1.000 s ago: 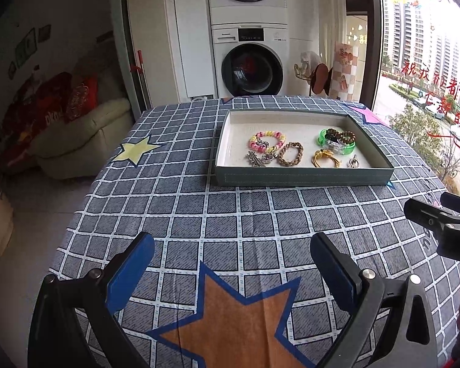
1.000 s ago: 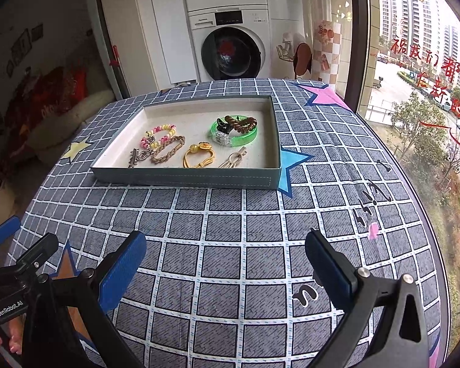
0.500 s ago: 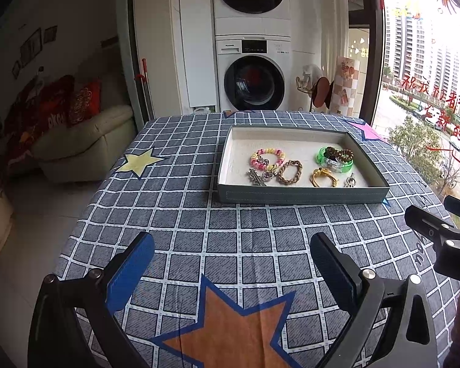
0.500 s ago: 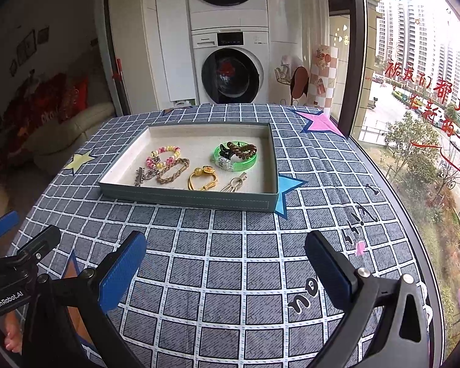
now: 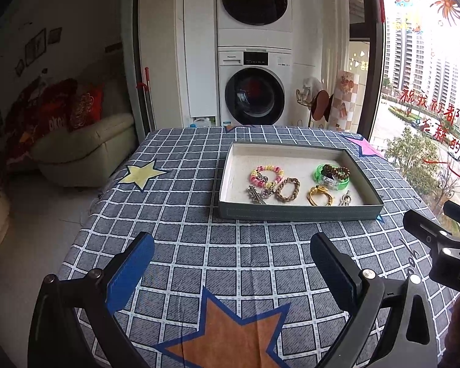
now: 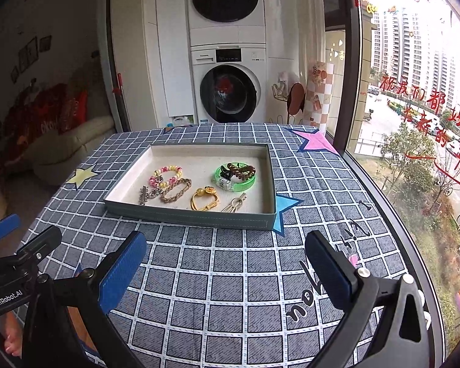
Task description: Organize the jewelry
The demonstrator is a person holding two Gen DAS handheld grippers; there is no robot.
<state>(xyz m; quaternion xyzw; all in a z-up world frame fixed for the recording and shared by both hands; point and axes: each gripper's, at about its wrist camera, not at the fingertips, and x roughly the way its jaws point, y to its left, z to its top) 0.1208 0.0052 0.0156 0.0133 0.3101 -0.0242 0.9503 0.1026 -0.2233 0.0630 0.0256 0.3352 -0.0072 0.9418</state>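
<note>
You have drawn both grippers back and tipped them up over the last second: the tray now sits further off and smaller in both wrist views, and more of the stacked washing machines shows behind the table. Your left gripper and right gripper both hang over bare checked tablecloth with fingers wide apart and nothing between them. All the jewelry lies inside the tray: the pastel bead bracelet, the braided chain bracelet, the gold piece, the green bangle with a dark coil tie on it, and small silver pieces along the near wall, though their exact type is hard to tell. Nothing lies loose on the cloth, so sorting looks finished or nearly so. The table's right edge runs close to the window; keep your right hand inboard.
</note>
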